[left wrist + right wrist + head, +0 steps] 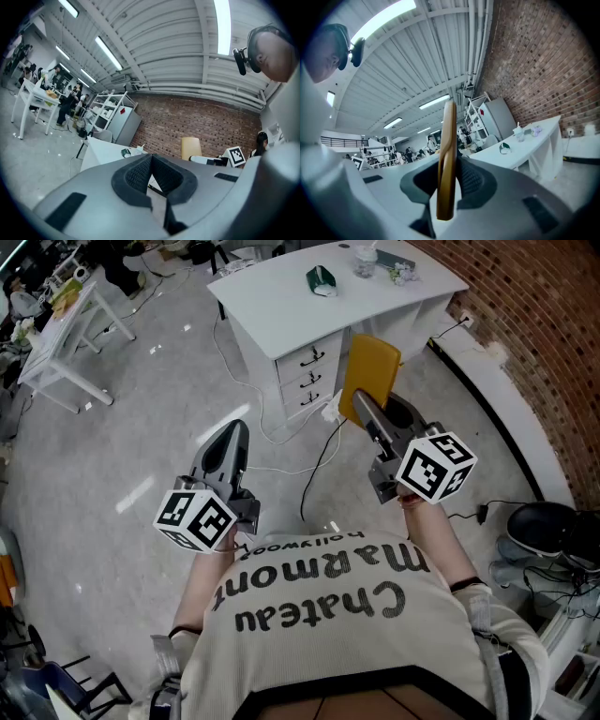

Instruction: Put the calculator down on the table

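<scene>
One calculator (449,154) upright inside right claw (366,412)

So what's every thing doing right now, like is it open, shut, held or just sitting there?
right gripper: shut on the calculator, pointing level.
left gripper: shut, nothing between its jaws.
calculator: yellow, held on edge in the air, not yet on the table.
table: white, standing ahead of the person.
drawers: all closed.
green thing: lying on the table.
</scene>
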Action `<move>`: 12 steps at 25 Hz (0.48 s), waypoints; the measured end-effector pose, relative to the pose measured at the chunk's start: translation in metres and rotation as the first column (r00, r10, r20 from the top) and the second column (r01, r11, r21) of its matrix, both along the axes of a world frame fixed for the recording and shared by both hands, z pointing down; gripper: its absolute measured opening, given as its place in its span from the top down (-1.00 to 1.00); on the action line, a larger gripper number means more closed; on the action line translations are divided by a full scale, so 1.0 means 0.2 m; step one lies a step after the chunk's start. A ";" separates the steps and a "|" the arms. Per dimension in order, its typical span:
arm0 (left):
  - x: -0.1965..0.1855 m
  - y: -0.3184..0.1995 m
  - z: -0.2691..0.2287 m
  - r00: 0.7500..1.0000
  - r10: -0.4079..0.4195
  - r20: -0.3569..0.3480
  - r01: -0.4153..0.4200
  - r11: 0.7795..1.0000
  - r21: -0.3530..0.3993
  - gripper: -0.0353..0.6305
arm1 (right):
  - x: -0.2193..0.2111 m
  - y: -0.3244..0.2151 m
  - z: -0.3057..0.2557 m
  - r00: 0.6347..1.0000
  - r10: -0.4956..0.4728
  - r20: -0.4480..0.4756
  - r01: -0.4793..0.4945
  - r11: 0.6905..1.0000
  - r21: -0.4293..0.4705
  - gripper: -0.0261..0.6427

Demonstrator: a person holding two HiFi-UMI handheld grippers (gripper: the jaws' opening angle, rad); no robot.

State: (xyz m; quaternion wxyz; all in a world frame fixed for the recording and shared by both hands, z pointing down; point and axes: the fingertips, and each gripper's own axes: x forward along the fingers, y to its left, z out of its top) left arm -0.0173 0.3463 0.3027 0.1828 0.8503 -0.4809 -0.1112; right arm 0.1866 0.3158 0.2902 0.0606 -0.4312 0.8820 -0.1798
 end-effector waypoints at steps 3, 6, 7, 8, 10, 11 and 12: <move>-0.04 -0.07 0.04 1.000 -0.012 -0.001 0.012 1.000 -0.018 0.88 | -0.02 -0.07 0.05 1.000 0.000 -0.015 0.000 1.000 -0.017 0.65; -0.08 -0.17 0.06 1.000 -0.017 0.002 0.017 1.000 -0.026 0.88 | -0.05 -0.16 0.09 0.999 0.008 -0.035 -0.008 1.000 -0.021 0.65; -0.10 -0.20 0.07 1.000 -0.015 0.000 0.015 1.000 -0.025 0.88 | -0.07 -0.20 0.10 0.999 0.011 -0.043 -0.012 1.000 -0.022 0.65; -0.12 -0.25 0.07 1.000 -0.012 -0.002 0.012 1.000 -0.023 0.88 | -0.08 -0.23 0.11 0.999 0.013 -0.050 -0.015 1.000 -0.023 0.65; -0.15 -0.34 0.08 1.000 -0.004 0.002 0.004 1.000 -0.024 0.88 | -0.12 -0.32 0.12 0.998 0.020 -0.061 -0.022 0.999 -0.025 0.65; -0.17 -0.40 0.08 1.000 0.000 0.006 0.000 1.000 -0.027 0.88 | -0.14 -0.37 0.12 0.998 0.026 -0.064 -0.028 0.999 -0.025 0.65; -0.19 -0.46 0.08 1.000 0.005 0.008 -0.004 1.000 -0.027 0.88 | -0.15 -0.42 0.11 0.997 0.031 -0.066 -0.032 0.999 -0.026 0.65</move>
